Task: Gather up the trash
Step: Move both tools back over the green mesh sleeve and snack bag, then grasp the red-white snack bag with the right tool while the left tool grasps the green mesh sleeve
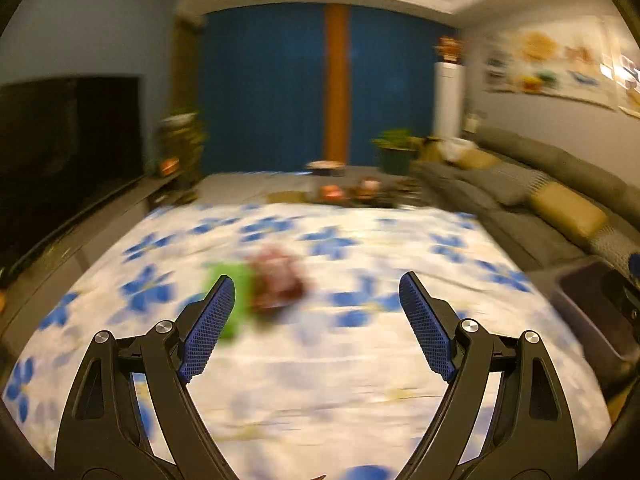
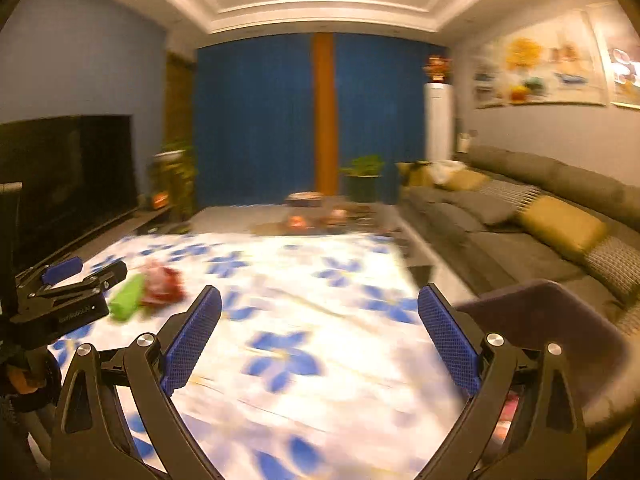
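- The left gripper [image 1: 316, 292] has its jaws spread wide, blue pads facing each other, with nothing between them but the flowered cloth.
- The right gripper [image 2: 320, 304] is likewise wide apart and holds nothing.
- A table is covered by a white cloth with blue flowers [image 1: 360, 360]; both views are smeared by motion blur.
- The trash lies on that cloth: a green piece [image 1: 240, 300] touching a red-and-white crumpled wrapper [image 1: 278, 280]. In the left wrist view they sit at about 11 o'clock from the gap in the jaws, the green piece partly behind the left finger.
- In the right wrist view the same green piece [image 2: 126, 298] and wrapper [image 2: 162, 282] lie at about 10 o'clock, just beside the left gripper's tip [image 2: 76, 276].
- A dark bin [image 2: 560, 340] stands at the cloth's right edge, at about 3 o'clock, partly behind the right finger.
- A grey sofa [image 2: 520, 216] with a yellow cushion [image 2: 560, 224] runs along the right wall; a dark television [image 1: 68, 152] stands at 9 o'clock.
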{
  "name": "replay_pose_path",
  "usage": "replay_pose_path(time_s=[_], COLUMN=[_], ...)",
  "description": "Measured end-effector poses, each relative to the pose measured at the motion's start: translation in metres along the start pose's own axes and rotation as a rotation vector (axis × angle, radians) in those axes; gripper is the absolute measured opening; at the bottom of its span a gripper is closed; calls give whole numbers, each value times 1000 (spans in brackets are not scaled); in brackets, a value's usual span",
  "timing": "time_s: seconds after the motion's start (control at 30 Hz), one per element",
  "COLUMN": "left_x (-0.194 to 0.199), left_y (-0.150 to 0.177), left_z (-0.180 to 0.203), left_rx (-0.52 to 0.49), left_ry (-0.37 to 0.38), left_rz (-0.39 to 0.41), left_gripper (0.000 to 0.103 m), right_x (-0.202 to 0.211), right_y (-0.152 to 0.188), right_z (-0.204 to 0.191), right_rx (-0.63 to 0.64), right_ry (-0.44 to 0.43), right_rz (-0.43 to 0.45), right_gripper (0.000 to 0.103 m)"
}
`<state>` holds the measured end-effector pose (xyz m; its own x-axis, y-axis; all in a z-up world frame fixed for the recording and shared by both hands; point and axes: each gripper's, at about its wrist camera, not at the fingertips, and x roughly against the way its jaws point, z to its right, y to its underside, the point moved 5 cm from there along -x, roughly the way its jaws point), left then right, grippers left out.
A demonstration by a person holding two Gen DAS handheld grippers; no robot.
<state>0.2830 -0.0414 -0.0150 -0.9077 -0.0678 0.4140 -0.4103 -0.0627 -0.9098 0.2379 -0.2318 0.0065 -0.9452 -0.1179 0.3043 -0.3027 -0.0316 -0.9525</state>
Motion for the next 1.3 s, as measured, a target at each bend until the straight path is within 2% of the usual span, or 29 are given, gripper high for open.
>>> replay_pose_path(time_s=[0.17,0.2,0.3,0.47,0.7,0.97,1.13,1.23,1.3], left_x=[-10,-13,-22,-43,-67,-83,-90,-97,-100], left_y=[4,6,5,-1,3,6,9,13,15], left_z=[-84,-99,-129,-151,-168,-179,-170,-160,-154], left_rx=[73,82,108,145,183,188,168,157,143], left_ry=[-140,-161,-214,-235,-204,-169,-114,-71,-57], left_rz=[-19,-24,-31,-15,-40,-63,-78,-98,-109], left_gripper=[83,83,83,83,83,83,83,83,83], right_x=[-42,-55,-81,-116,-165,-213,-230,-231,-226], right_y=[-4,-2,9,18,20,24,31,33,32], right_z=[-69,-85,-118,-155,-191,-221,-225,-223,-218], right_rx=[42,44,31,26,35,38,45,54,56], right_ry=[-104,-127,-153,-161,-175,-196,-200,-196,-190], right_rz=[-40,-67,-120,-170,-218,-280,-333,-333,-313], right_gripper=[94,91,90,83,77,62,35,20,18])
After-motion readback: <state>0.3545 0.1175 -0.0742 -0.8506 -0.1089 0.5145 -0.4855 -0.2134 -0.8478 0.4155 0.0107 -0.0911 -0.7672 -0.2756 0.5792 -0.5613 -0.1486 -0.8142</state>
